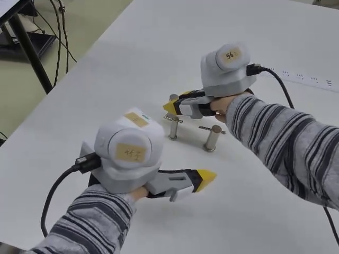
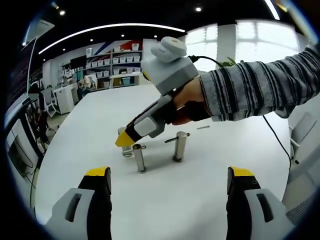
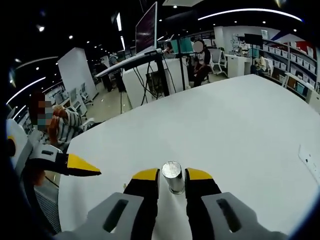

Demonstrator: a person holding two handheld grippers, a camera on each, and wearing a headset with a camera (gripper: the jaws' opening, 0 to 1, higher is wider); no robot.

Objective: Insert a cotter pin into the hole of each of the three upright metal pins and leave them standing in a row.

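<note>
On the white table (image 1: 132, 53) a power strip (image 1: 307, 78) lay near the far edge, well apart from the work; a black cable (image 1: 279, 84) trailed from the right gripper (image 1: 171, 107) over a striped sleeve (image 1: 286, 143). That gripper's jaws were drawn narrow, close against both sides of the far metal pin (image 3: 173, 174), and they covered most of its shaft in the head view; whether it carried a cotter pin could not be told. The middle metal pin (image 1: 174, 128) and the right metal pin (image 1: 213, 138) stood upright near it, each with a cotter pin (image 1: 172, 119) through its top. The left gripper (image 2: 169, 175) hung wide and empty, short of the pins.
</note>
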